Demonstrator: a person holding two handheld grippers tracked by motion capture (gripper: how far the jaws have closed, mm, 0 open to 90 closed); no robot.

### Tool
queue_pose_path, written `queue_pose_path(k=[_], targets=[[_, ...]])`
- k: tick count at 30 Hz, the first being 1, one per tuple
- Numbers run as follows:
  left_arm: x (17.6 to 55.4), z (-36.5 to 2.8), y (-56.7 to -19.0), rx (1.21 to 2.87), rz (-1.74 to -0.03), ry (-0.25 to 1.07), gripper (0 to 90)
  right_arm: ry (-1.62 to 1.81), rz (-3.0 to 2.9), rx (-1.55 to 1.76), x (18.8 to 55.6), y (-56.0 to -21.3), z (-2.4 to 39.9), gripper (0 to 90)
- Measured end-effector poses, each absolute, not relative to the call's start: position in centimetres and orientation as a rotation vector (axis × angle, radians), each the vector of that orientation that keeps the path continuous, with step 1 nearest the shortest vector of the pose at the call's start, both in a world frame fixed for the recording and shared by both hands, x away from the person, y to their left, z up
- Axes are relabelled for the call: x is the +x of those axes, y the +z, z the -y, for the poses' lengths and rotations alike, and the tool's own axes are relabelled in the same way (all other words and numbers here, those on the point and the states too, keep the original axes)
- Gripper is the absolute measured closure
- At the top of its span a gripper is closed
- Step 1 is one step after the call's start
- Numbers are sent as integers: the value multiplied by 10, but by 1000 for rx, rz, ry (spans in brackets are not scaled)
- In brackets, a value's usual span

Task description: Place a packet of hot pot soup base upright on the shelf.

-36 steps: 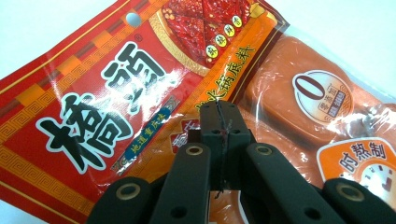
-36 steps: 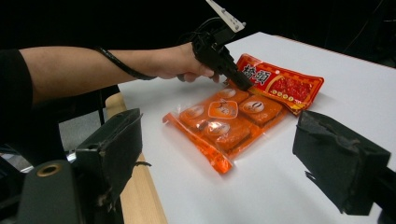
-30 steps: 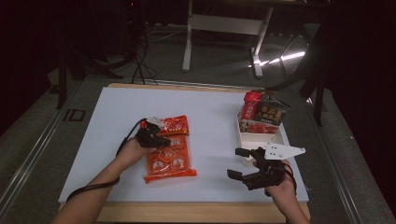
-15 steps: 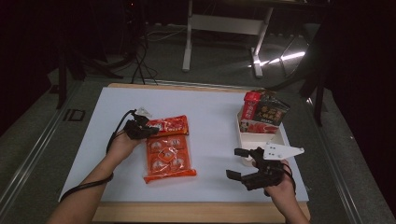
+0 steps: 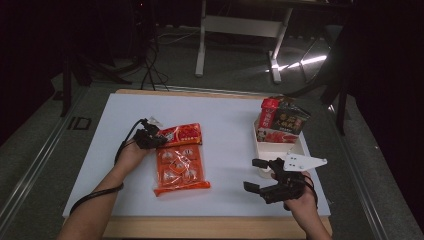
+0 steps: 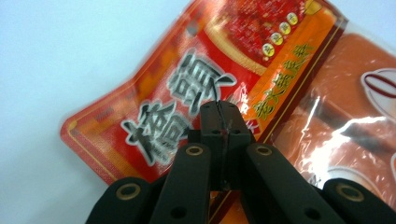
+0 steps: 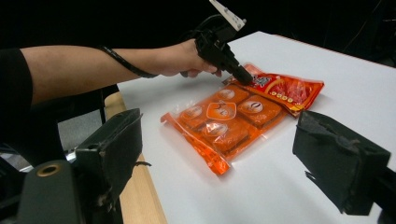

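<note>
Left gripper (image 5: 156, 139), seen from the high view, rested its tips on the red packet (image 5: 181, 134) lying at the far end of the orange packet (image 5: 179, 170) on the white table (image 5: 225, 125), while the right gripper (image 5: 257, 175) hovered with jaws wide apart near the white bin (image 5: 280, 147). Its own view showed the left gripper (image 6: 223, 116) with jaws pressed together, nothing visibly between them, over the red packet (image 6: 187, 84). From the right gripper view, the wide jaws framed both packets (image 7: 224, 121).

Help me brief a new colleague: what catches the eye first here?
Two bright packets left of centre on the white table: an orange packet and a red packet overlapping its far end. The left gripper, jaws shut, sits over the red one; the right gripper waits open.
</note>
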State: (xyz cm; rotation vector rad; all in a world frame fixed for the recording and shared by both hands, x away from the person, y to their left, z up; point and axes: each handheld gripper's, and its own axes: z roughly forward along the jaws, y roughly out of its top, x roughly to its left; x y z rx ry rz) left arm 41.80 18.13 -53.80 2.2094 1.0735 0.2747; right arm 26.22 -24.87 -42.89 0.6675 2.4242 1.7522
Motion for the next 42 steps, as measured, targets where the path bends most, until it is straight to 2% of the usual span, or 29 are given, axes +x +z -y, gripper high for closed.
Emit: queue_pose_path(k=[3,25,42], targets=[[415,-175,-539,2214,-1026,234,900,1752,-2426,671,262,-430,249,157],[397,-153,-536,2297,-966,285,900,1753,-2428,668,262,-429,247,157],[378,-115,-534,2338,-800,125,900,1753,-2430,671,262,-430,248,157]])
